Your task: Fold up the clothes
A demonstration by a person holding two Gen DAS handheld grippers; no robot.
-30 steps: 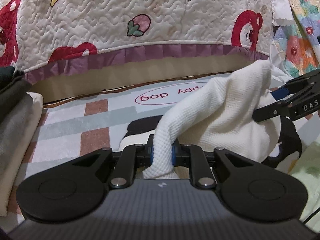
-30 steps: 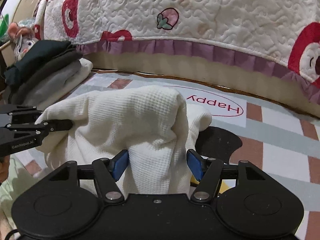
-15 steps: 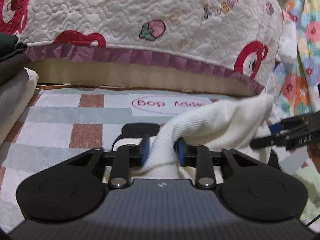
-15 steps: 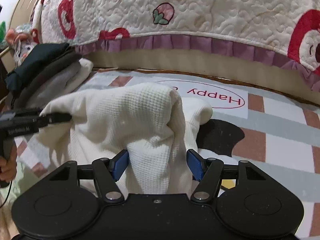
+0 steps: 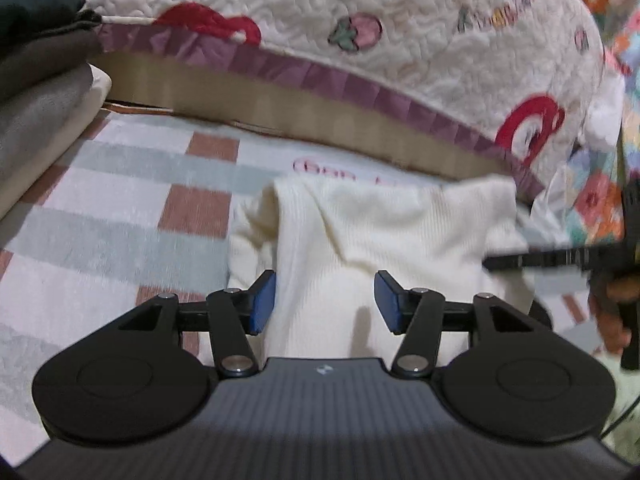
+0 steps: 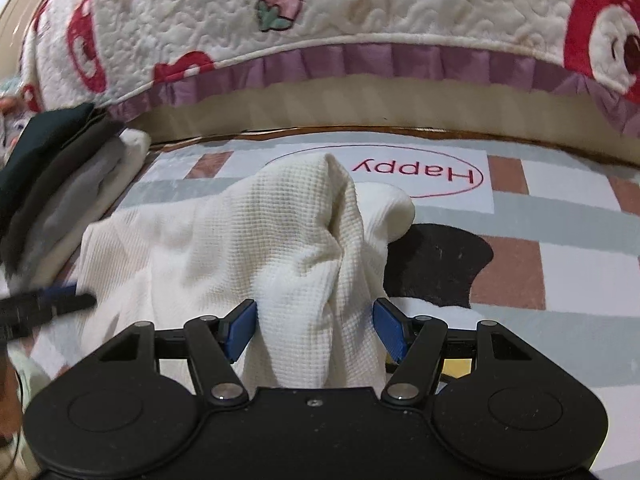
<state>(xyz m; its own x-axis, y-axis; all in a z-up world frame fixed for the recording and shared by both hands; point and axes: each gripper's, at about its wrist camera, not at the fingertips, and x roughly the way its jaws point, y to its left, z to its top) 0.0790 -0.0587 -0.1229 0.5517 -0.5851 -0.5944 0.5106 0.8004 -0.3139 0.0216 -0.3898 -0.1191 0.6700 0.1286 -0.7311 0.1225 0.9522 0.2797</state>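
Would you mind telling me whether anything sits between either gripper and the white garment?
Nothing visible does. The white garment already bunches up between the open jaws of the right gripper, and likewise between the open jaws of the left gripper.

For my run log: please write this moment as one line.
left gripper: open | right gripper: open | white waffle-knit garment: on checked mat

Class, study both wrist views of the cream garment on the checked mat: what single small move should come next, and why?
Probably draw both grippers back clear of the cream garment. The left gripper and right gripper both stand open, cloth lying loose between their pads, and the garment rests bunched on the checked mat, so it seems released.
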